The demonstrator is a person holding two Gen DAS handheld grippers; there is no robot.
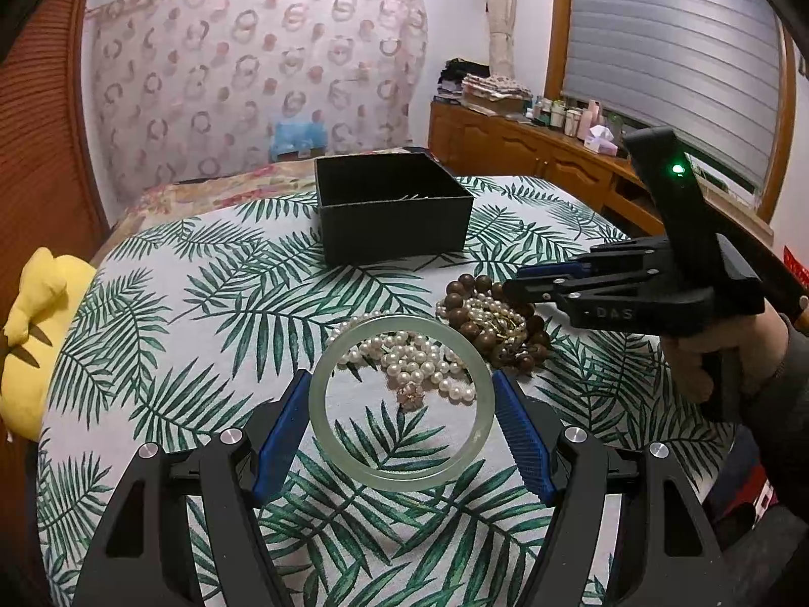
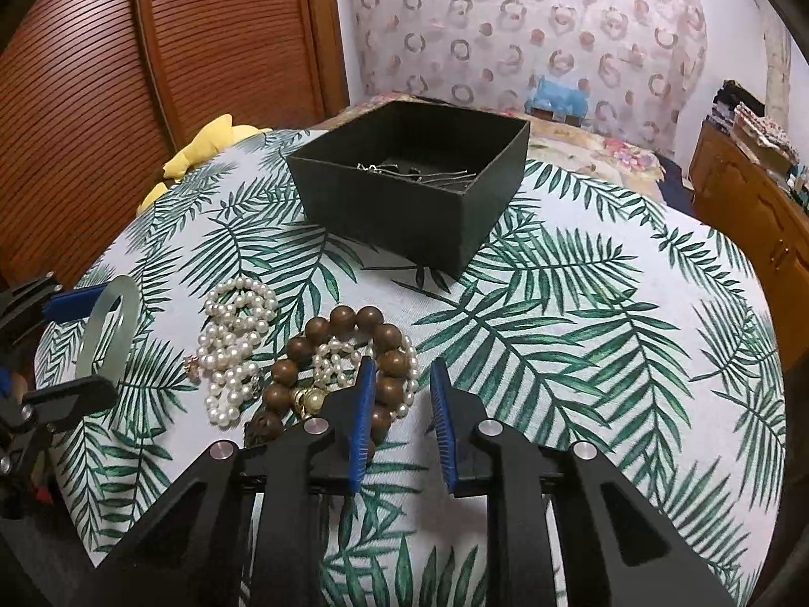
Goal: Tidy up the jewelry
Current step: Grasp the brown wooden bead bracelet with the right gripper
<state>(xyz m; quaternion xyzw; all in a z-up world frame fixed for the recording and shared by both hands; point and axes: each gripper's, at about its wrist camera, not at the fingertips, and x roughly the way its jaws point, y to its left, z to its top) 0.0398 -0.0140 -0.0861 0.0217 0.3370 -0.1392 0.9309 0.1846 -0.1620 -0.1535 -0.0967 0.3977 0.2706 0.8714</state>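
My left gripper is shut on a pale green jade bangle, held just above the leaf-print cloth; the bangle also shows in the right wrist view. Behind it lie a white pearl necklace and a brown wooden bead bracelet tangled with small pearls. My right gripper is open and empty, its left finger over the bead bracelet; it shows in the left wrist view. An open black box with thin metal pieces inside stands at the back.
The table wears a white cloth with green leaves. A yellow plush toy sits at the left edge. A wooden cabinet with bottles stands at the right, a slatted wooden door at the left.
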